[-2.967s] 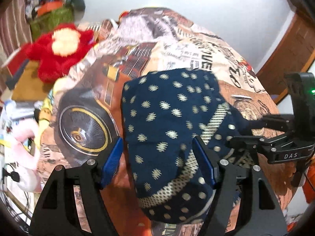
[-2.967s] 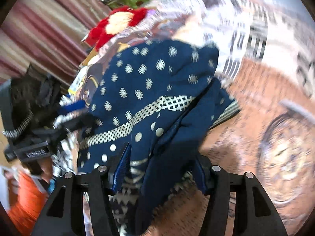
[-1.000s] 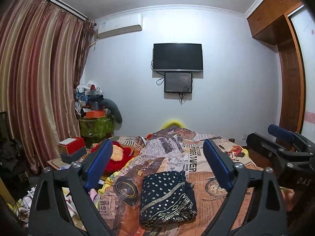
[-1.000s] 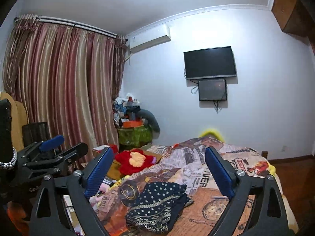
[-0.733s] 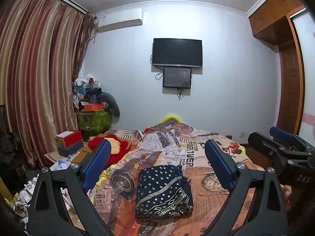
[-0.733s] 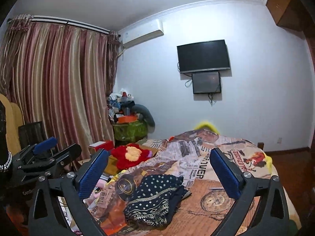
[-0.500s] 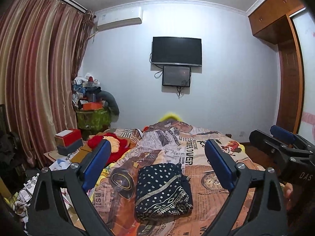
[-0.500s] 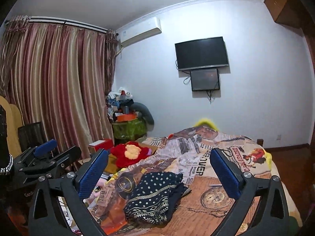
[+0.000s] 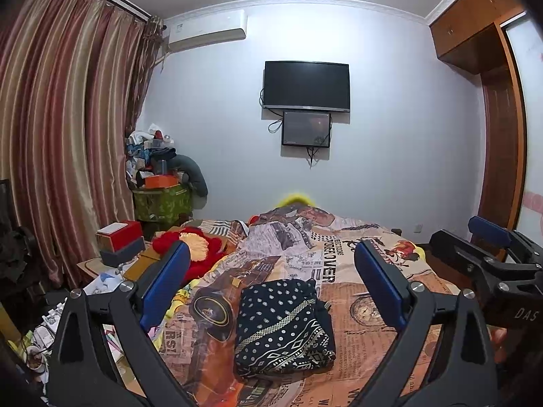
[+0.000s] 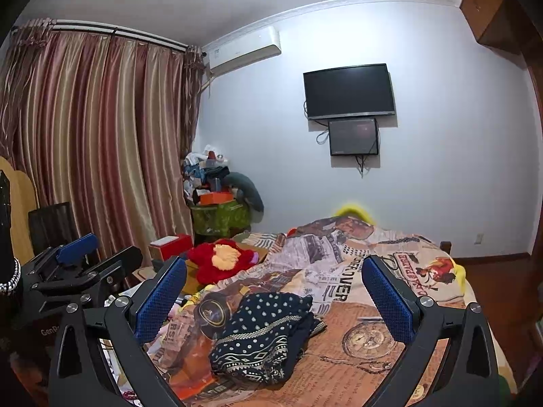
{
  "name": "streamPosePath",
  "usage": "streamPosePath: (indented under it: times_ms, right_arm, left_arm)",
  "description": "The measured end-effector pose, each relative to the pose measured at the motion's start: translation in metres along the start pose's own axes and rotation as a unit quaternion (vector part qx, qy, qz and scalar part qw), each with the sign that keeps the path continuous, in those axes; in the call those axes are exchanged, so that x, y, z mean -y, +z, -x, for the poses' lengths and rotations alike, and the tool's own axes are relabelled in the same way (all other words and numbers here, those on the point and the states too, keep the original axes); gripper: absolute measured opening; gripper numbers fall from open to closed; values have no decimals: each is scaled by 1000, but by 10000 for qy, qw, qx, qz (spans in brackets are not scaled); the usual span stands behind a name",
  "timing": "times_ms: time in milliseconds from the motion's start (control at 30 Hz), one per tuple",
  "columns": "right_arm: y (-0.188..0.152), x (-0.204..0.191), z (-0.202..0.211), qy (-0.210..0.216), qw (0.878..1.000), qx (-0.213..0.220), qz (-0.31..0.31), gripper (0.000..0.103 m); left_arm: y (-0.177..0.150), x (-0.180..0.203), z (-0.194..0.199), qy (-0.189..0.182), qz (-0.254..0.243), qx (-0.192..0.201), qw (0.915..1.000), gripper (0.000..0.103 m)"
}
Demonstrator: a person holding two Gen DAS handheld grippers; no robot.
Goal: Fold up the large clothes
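Note:
A folded navy garment (image 9: pixel 283 325) with white dots and patterned bands lies on the bed's printed cover (image 9: pixel 342 264); it also shows in the right wrist view (image 10: pixel 263 334). My left gripper (image 9: pixel 271 285) is open and empty, held back from the bed and well above the garment. My right gripper (image 10: pixel 273 300) is open and empty too, likewise apart from the garment. The right gripper also shows at the right edge of the left wrist view (image 9: pixel 492 261), and the left gripper at the left edge of the right wrist view (image 10: pixel 78 268).
A red plush toy (image 9: pixel 193 249) lies at the bed's left side by red and grey boxes (image 9: pixel 118 240). A cluttered green bin (image 9: pixel 161 200) stands by the striped curtains (image 9: pixel 61 149). A TV (image 9: pixel 305 84) hangs on the far wall. A wooden wardrobe (image 9: pixel 502 135) stands at the right.
Three seconds ago both grippers were close over the garment on the bed. Both have since pulled back and risen, open and empty; over the last second the view has barely shifted.

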State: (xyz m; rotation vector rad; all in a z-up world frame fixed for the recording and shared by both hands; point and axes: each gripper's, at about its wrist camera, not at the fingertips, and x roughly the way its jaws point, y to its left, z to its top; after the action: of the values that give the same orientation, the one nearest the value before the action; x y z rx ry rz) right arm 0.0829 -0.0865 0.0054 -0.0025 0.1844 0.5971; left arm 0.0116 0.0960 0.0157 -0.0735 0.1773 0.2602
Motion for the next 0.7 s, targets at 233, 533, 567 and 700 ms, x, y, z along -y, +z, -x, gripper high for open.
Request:
streamPosePath:
  times_ms: [233, 533, 567, 700]
  right_arm:
    - [-1, 0, 0, -9, 10000, -14, 21, 103]
    - [-1, 1, 2, -5, 10000, -14, 16, 103]
    - [0, 0, 1, -4, 10000, -8, 18, 103]
    - [-1, 1, 1, -9, 10000, -9, 15, 103]
  left_arm:
    - [-1, -3, -4, -7, 14, -40, 10000, 99]
    - [-2, -2, -4, -26, 9, -49, 10000, 100]
    - [-2, -2, -4, -38, 12, -52, 10000, 100]
    - [-2, -4, -6, -94, 13, -65, 9999, 100]
